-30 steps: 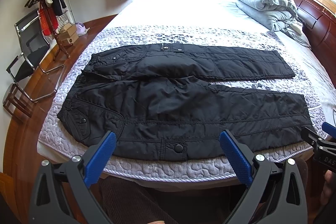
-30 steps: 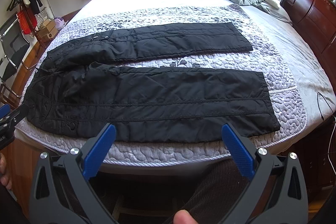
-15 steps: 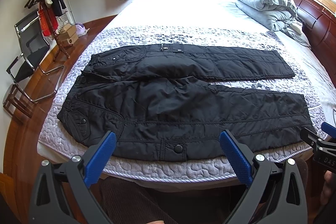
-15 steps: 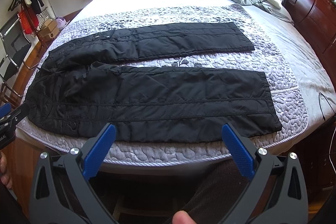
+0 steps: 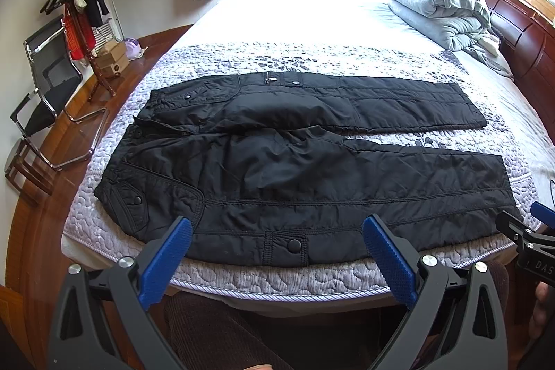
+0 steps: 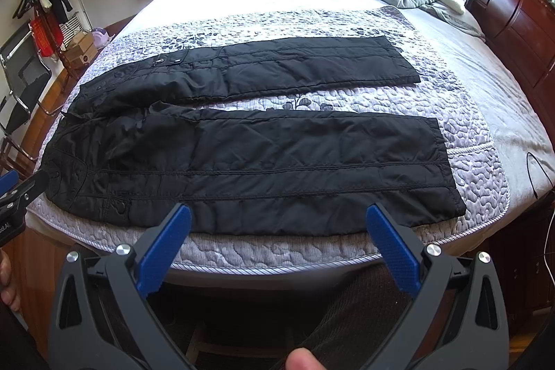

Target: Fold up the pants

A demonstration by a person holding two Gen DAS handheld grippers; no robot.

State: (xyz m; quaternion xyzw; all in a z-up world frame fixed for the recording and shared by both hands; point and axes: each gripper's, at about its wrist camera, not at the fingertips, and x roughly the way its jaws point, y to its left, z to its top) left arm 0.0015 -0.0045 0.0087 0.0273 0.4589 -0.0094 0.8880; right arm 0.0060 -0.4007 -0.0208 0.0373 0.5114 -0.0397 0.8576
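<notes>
Black padded pants lie flat on the quilted bedspread, waist to the left, both legs stretched to the right with a gap between them. My left gripper hovers open at the near bed edge, over the near leg's thigh by a snap pocket. My right gripper is open too, at the near edge over the middle of the near leg. Nothing is between either pair of blue pads. Each gripper shows at the edge of the other's view.
The bed has a folded grey duvet at the far right by a wooden headboard. A coat rack, chair and boxes stand on the wooden floor to the left. A person's dark-trousered legs are below the grippers.
Both grippers have crept very slightly toward the bed; the pants lie as before and both stay open.
</notes>
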